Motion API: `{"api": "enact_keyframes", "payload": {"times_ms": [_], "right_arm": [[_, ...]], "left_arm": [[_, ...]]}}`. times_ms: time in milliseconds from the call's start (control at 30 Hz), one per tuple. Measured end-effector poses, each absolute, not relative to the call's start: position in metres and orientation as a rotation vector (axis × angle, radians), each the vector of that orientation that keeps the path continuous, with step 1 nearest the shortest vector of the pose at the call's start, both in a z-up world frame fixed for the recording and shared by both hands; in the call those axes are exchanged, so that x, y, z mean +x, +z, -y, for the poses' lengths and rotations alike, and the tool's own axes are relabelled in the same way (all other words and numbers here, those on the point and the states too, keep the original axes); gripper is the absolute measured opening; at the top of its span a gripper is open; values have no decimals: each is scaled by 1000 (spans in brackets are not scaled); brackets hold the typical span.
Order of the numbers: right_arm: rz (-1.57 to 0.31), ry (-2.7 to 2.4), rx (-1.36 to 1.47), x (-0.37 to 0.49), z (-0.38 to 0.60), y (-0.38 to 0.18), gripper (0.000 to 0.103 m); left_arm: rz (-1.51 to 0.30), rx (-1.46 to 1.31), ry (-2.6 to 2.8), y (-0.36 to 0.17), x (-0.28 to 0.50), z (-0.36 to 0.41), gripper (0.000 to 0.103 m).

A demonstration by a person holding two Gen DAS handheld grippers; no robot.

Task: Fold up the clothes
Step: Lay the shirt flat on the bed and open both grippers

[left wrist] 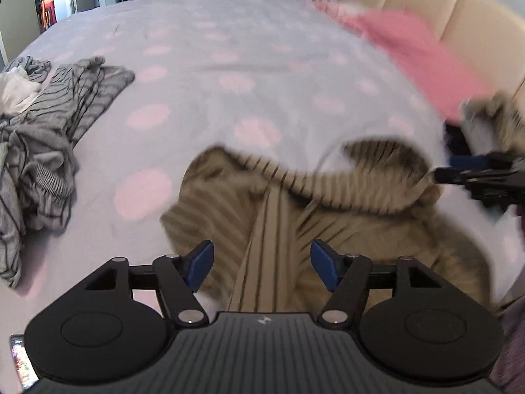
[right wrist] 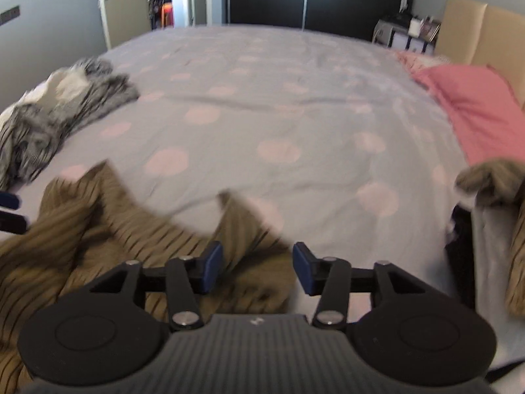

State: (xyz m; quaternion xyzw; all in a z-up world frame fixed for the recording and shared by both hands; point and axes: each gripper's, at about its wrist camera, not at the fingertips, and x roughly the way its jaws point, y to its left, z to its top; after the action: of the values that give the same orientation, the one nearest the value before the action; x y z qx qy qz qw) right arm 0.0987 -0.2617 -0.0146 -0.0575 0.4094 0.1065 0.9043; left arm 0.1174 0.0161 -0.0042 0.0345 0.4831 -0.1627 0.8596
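Both claws stand open with nothing gripped: the left claw [left wrist: 262,264] and right claw [right wrist: 257,268] hover just above a rumpled tan striped garment [left wrist: 331,229] lying on the spotted bed [left wrist: 229,65]. A grey striped clothes heap [left wrist: 49,115] lies well apart at the bed's left edge.

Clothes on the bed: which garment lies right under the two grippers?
The tan striped garment, spread beneath the open left gripper and right gripper. The grey striped pile lies apart at the bed's left side.
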Motion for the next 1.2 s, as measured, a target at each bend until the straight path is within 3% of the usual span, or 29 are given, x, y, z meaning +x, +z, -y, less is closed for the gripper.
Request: {"api": "enact_keyframes", "payload": {"times_ms": [100, 167, 200, 233, 267, 333, 400, 667, 1067, 1100, 1167, 1200], "right_arm": [[-923, 223, -98, 86, 258, -33, 54], [-959, 246, -107, 79, 255, -45, 53], [-975, 258, -113, 76, 253, -51, 45], [-979, 264, -132, 74, 251, -55, 18], [-975, 258, -131, 73, 253, -55, 8], [-959, 244, -110, 71, 258, -52, 4], [-935, 225, -85, 71, 267, -43, 4], [-865, 5, -42, 72, 326, -19, 3], [-1007, -141, -65, 84, 363, -53, 5], [-1004, -140, -70, 83, 362, -52, 8], [-995, -136, -85, 81, 358, -48, 24], [-980, -133, -85, 78, 357, -44, 40]], "left_arm": [[-1061, 89, -302, -20, 117, -18, 58], [-1079, 89, -296, -26, 115, -20, 44], [-1084, 95, -297, -27, 113, -20, 37], [-1086, 100, -298, -27, 112, -21, 24], [-1085, 105, -299, -27, 112, -23, 16], [-1075, 101, -299, -24, 110, -28, 5], [-1057, 95, -284, -18, 109, -36, 2], [-1040, 72, -52, 3, 115, -101, 0], [-1082, 174, 214, -18, 116, -165, 0], [-1062, 167, 188, -15, 114, -162, 0], [-1019, 144, 121, -7, 113, -153, 0], [-1003, 136, 81, -2, 113, -148, 0]]}}
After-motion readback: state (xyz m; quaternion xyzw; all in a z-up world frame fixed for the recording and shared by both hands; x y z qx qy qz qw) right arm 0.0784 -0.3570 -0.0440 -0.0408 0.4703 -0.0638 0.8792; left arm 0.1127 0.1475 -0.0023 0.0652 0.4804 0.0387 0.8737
